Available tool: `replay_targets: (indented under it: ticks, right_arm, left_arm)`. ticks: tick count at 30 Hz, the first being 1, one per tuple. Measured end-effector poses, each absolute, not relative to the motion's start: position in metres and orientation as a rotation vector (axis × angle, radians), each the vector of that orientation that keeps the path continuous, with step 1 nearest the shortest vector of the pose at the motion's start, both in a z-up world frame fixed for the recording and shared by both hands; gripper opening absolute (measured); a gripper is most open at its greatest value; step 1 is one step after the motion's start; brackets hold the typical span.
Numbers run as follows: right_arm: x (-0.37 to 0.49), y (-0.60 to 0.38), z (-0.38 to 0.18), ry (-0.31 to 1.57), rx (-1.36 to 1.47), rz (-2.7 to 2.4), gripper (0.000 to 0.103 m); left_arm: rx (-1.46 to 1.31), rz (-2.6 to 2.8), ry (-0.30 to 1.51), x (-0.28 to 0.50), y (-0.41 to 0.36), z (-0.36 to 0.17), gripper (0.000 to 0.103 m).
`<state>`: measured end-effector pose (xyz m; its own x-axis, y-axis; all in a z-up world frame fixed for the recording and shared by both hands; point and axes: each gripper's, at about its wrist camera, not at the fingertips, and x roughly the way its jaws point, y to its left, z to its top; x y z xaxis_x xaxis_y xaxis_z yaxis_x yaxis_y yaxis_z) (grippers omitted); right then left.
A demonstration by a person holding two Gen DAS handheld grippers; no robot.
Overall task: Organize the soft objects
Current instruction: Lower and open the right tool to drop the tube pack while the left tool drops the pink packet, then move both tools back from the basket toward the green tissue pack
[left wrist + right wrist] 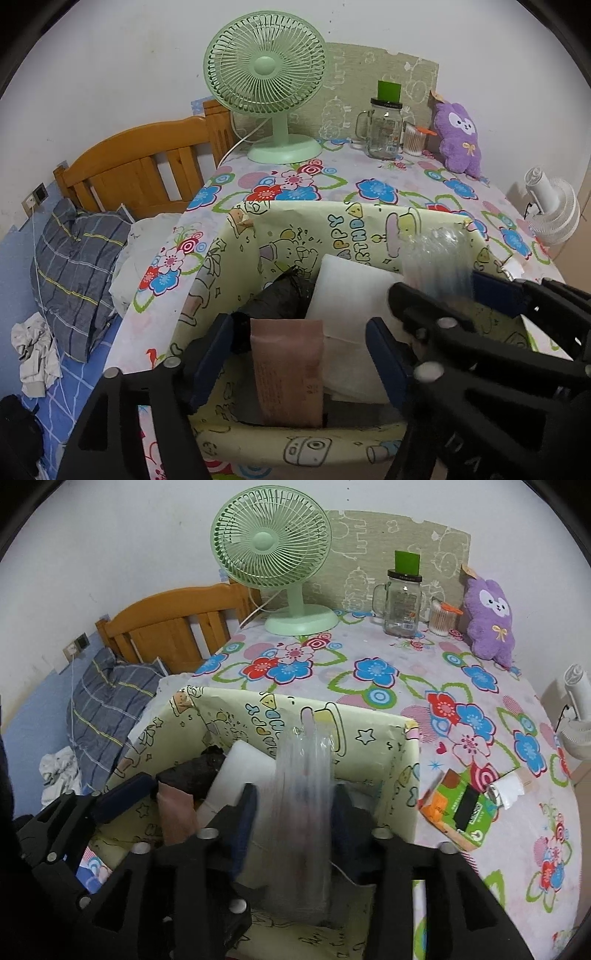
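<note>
In the yellow birthday-print box (pixel 280 229), going left to right, stand a black bag (pixel 275 299), a pink pouch (pixel 290 369), a white foam pad (pixel 351 295) and clear bubble wrap (pixel 304 797). All look light, soft and crushable; the wrap looks slippery, best pinched mid-length. The left gripper (pixel 301 354) stands wide around the pouch, pads apart from it. The right gripper (pixel 295 812) straddles the wrap; whether its pads press it, I cannot tell. Only the right wrist view shows the green carton (pixel 458 808) right of the box.

Black tongs (pixel 301 354), blue pads (pixel 384 360) (silver screw heads).
</note>
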<state>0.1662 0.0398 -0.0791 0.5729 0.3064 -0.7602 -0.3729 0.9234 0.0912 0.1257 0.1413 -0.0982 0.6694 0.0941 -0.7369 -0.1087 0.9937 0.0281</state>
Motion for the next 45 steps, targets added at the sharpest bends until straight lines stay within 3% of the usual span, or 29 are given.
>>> replay_targets:
  ticks: [2,11,45]
  right_arm:
    - [0.165,0.037,-0.078,0.860,-0.083,0.395,0.067]
    - [0.162,0.027,-0.070,0.835,-0.067,0.390,0.078]
    - [0.125,-0.053,-0.006,0.667,-0.038,0.336,0.083]
  left_arm:
    - [-0.023,0.112,0.824,0.125,0.140,-0.096,0.081]
    - [-0.021,0.119,0.798,0.121,0.131,-0.087,0.091]
    - [0.025,0.086,0.648,0.091,0.053,-0.024,0.098]
